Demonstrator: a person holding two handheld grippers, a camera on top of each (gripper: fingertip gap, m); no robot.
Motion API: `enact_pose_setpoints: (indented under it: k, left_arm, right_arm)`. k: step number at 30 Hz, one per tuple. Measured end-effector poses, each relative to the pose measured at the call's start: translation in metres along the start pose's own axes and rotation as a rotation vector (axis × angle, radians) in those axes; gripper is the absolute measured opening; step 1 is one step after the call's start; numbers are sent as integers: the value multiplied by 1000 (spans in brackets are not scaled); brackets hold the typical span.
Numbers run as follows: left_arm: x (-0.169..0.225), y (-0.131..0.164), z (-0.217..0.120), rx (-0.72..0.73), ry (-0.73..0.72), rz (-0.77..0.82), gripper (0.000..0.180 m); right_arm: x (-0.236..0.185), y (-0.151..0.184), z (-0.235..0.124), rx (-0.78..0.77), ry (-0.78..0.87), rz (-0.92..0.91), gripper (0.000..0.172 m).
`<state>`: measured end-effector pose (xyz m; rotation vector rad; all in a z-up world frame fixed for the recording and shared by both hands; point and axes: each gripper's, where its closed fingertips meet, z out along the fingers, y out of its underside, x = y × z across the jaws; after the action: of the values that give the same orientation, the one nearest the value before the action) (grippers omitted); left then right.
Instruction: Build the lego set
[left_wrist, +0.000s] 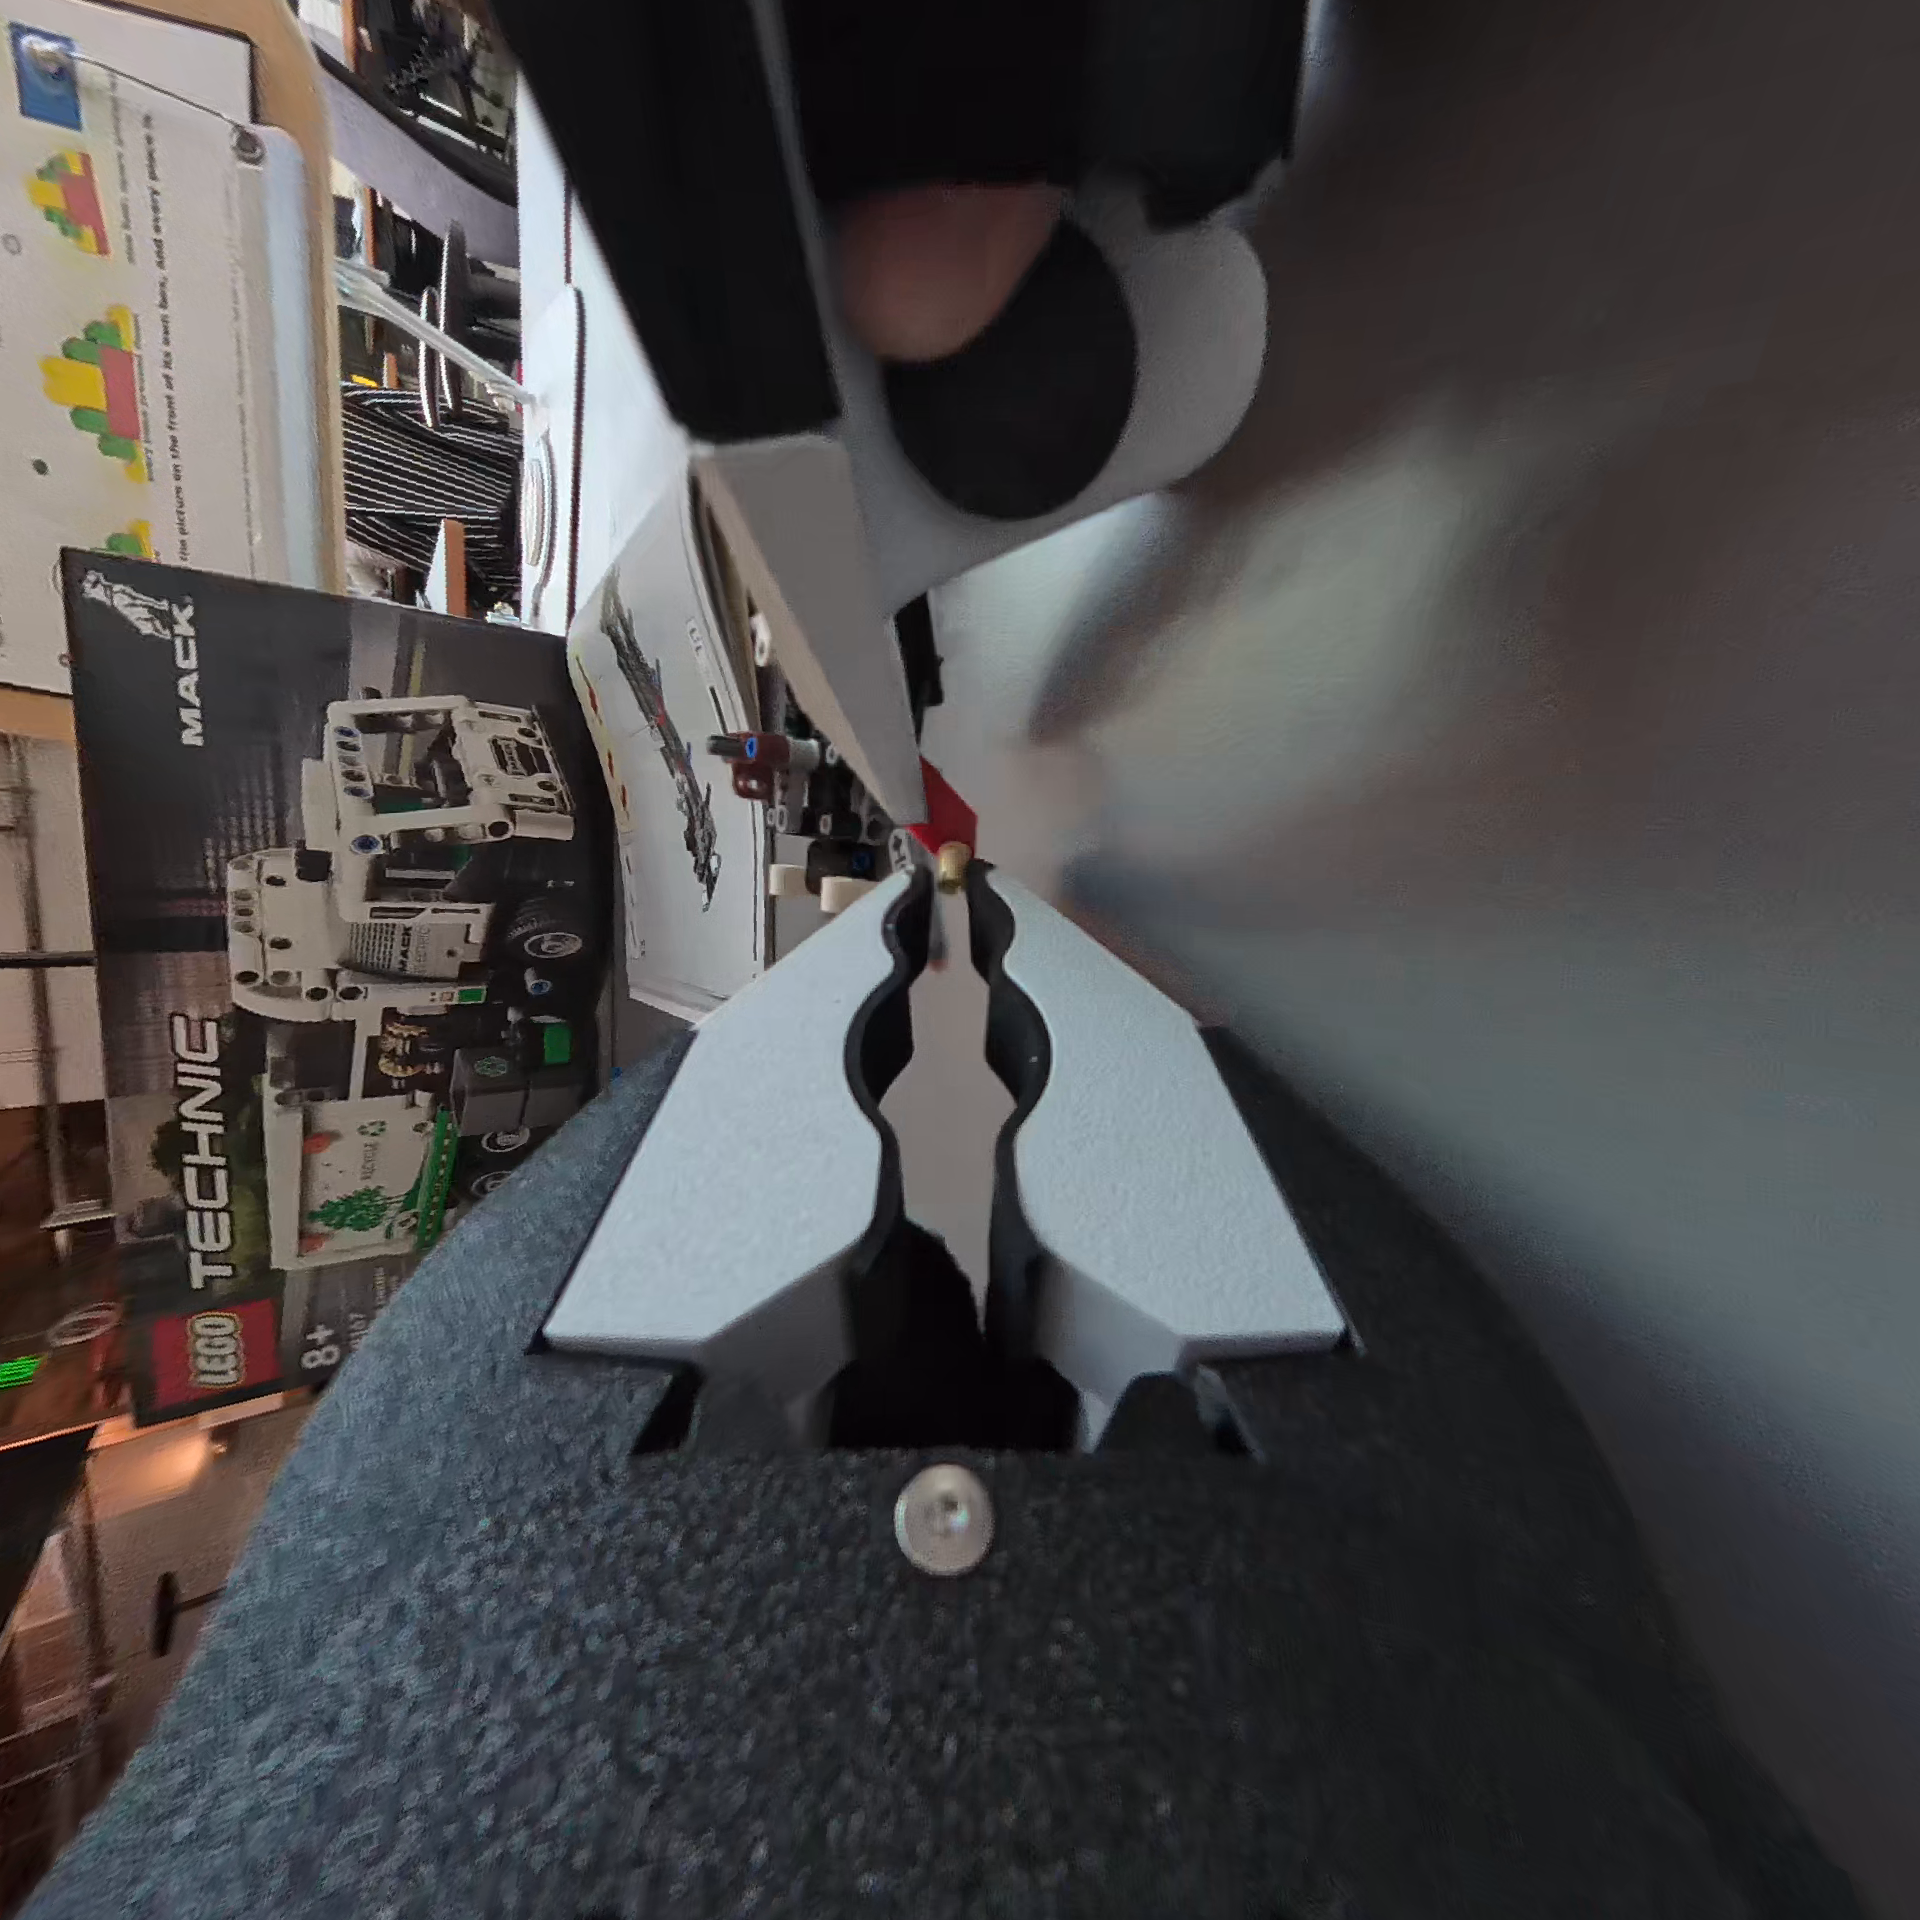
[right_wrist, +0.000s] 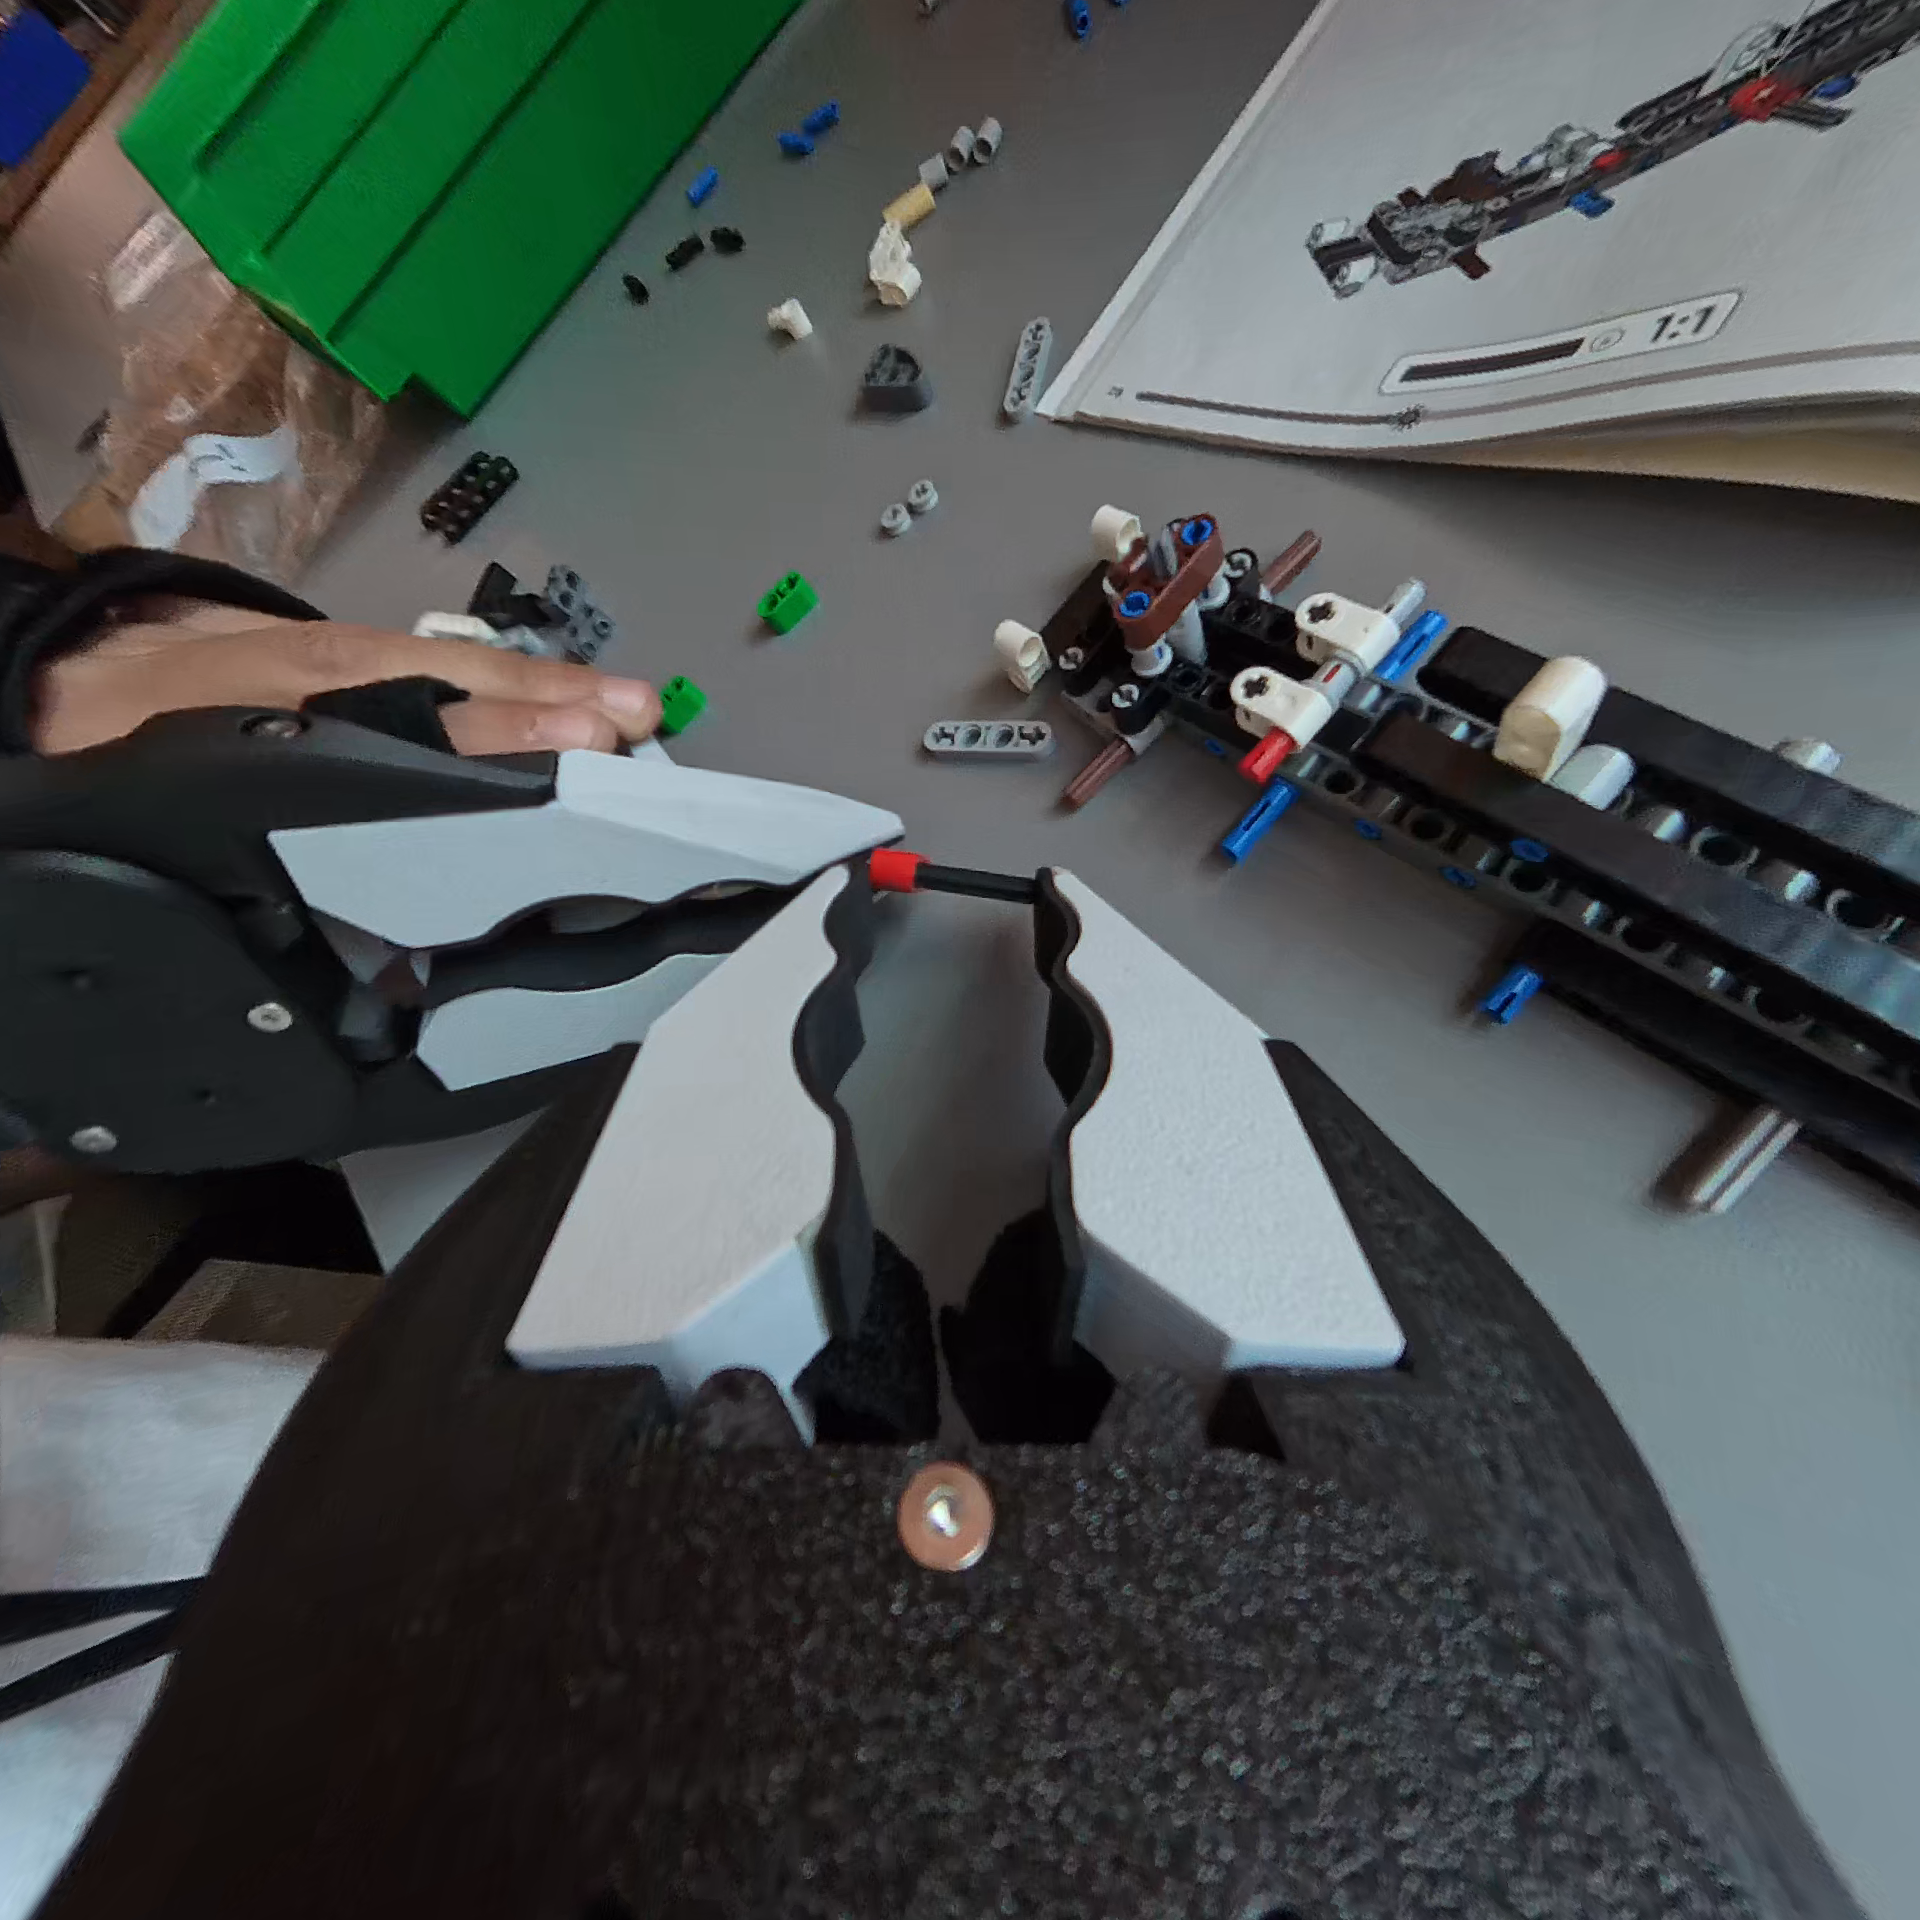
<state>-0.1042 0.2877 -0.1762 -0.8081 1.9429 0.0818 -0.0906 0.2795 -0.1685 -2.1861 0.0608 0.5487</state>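
Right wrist view: axle bridged endwise between spread fingers.
The right gripper (right_wrist: 945, 883) pinches a black axle with a red bush (right_wrist: 966, 883) by its ends, above the table (right_wrist: 1351, 1091). The left gripper (right_wrist: 873, 847), fingers almost together, crowds the red end and might knock it sideways.

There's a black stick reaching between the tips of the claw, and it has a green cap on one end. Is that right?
Not quite. The cap on the black stick is red, not green, as the right wrist view shows. The stick does reach between the tips of the claw.
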Motion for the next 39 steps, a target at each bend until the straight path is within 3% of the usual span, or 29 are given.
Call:
enact_pose_setpoints:
  k: [4, 9, 13, 24, 39]
  left_arm:
    - [-13, -4, -7, 106, 75, -229, 31]
    - [-18, -17, -14, 240, 161, -405, 29]
    - [-14, -24, -14, 269, 148, -369, 6]
    - [-7, -16, -5, 162, 56, -198, 5]
    - [-3, -15, -6, 163, 103, -249, 6]
  right_arm:
    - [-11, -12, -9, 94, -132, 20, 30]
    - [-17, -17, -16, 138, -189, 13, 30]
    - [-25, -14, -16, 118, -242, -3, 30]
    - [-19, -4, -9, 29, -234, 66, 30]
    - [-19, 0, -8, -7, -252, 43, 30]
